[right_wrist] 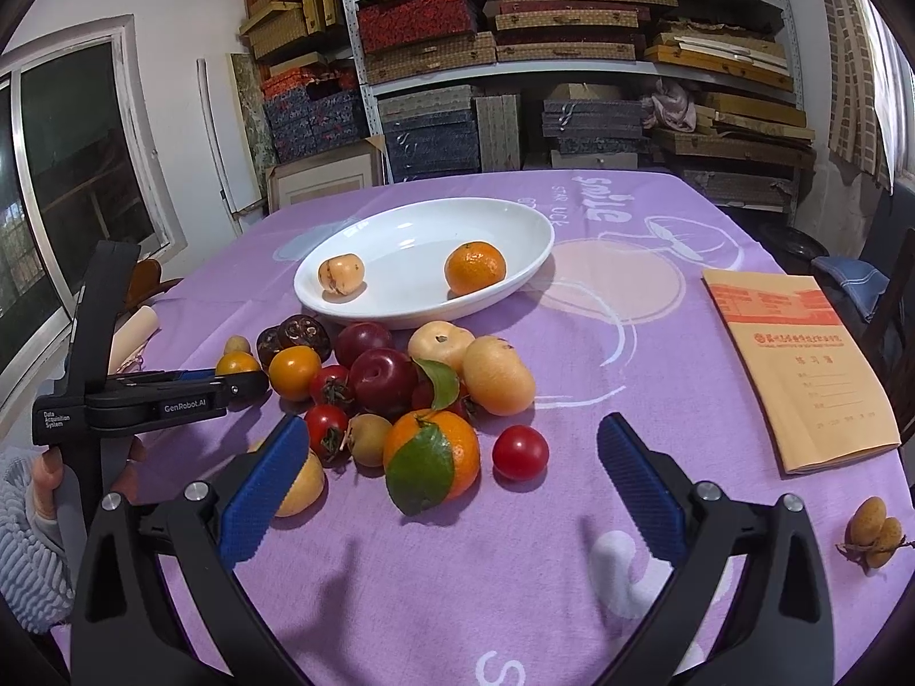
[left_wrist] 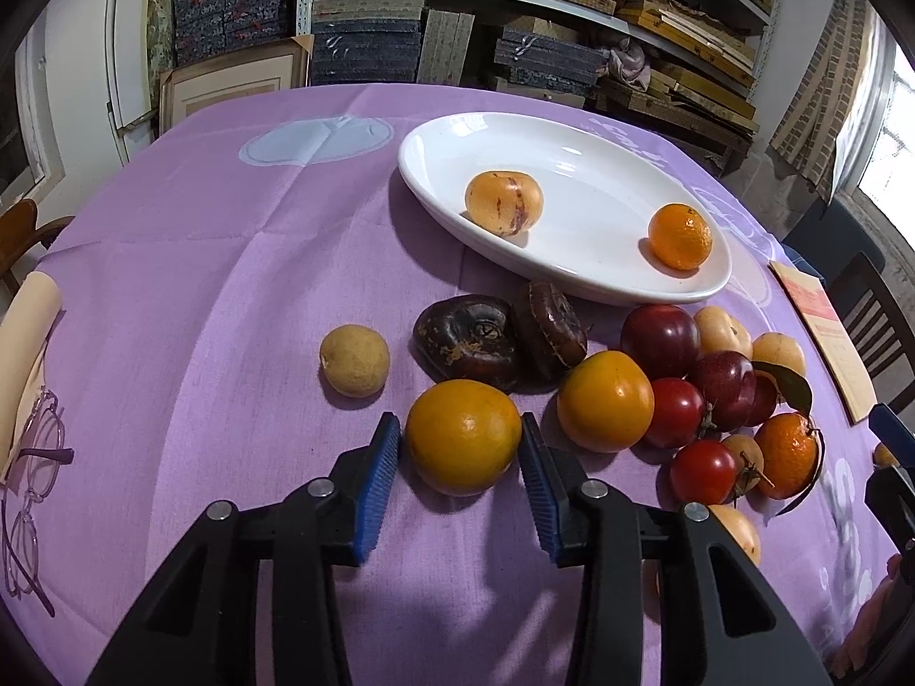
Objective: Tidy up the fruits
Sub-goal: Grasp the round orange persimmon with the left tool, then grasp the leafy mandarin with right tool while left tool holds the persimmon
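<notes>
Ribbed blue left tongs (left_wrist: 460, 446) clamp smooth round orange fruit (left_wrist: 463, 437); right tongs (right_wrist: 452, 486) gape wide.

two fruits (left_wrist: 503, 203) in white dish (left_wrist: 434, 137), the others heaped on cloth beside it

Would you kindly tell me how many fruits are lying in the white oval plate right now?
2: a pale yellow-orange fruit near the white oval plate's left end, and a round orange tangerine towards its right. Nothing seems hidden.

A left hand-held gripper (left_wrist: 460, 451) closes its blue pads against an orange fruit (left_wrist: 463, 437) on a purple-clothed tabletop (left_wrist: 200, 286). Behind, a white plate (left_wrist: 572, 280) holds two fruits.
</notes>
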Tool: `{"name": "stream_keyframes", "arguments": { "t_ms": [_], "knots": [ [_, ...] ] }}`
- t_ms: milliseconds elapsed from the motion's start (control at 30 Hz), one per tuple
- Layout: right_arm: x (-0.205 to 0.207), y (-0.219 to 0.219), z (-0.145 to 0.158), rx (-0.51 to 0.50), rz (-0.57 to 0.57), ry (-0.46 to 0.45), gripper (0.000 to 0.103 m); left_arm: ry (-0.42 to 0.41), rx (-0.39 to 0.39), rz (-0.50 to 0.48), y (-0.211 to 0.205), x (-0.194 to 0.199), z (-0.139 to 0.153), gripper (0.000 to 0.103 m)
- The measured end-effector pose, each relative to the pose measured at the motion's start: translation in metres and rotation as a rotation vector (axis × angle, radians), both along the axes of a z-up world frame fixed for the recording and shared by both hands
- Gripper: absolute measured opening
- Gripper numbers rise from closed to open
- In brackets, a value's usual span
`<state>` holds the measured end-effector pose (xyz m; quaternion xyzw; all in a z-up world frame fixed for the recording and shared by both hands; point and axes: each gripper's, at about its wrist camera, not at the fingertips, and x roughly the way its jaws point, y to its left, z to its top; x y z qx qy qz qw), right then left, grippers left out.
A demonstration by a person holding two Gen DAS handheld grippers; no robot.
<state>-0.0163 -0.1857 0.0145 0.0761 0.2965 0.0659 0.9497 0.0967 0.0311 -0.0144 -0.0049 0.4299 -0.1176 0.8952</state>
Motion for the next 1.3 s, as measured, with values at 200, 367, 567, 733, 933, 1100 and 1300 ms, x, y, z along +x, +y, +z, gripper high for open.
{"name": "stream_keyframes", "arguments": {
  "t_ms": [200, 367, 567, 733, 933, 1100, 1300],
  "knots": [
    [0.001, 0.0, -0.001, -0.001, 0.007, 0.008, 0.099, -0.019, 0.011, -0.005, -0.001, -0.001, 0.002, 0.039],
    [0.002, 0.002, -0.003, -0.016, 0.018, 0.023, 0.099, -0.013, 0.053, 0.02, 0.005, -0.009, 0.003, 0.038],
    [0.003, 0.018, -0.007, -0.104, 0.047, 0.039, 0.099, -0.011, 0.068, 0.06, 0.036, -0.047, 0.004, 0.038],
    [0.004, 0.014, -0.006, -0.124, 0.016, 0.032, 0.095, -0.045, 0.035, 0.07, 0.048, -0.058, 0.007, 0.038],
    [0.017, -0.002, -0.015, -0.085, -0.013, 0.109, 0.072, -0.039, 0.029, 0.046, 0.046, -0.061, 0.004, 0.038],
    [0.018, -0.015, -0.014, -0.07, -0.049, 0.107, 0.064, -0.042, 0.025, 0.031, 0.046, -0.063, 0.005, 0.038],
    [0.017, -0.018, -0.012, -0.031, -0.02, 0.1, 0.059, -0.041, 0.025, 0.029, 0.046, -0.062, 0.005, 0.038]
  ]
}}
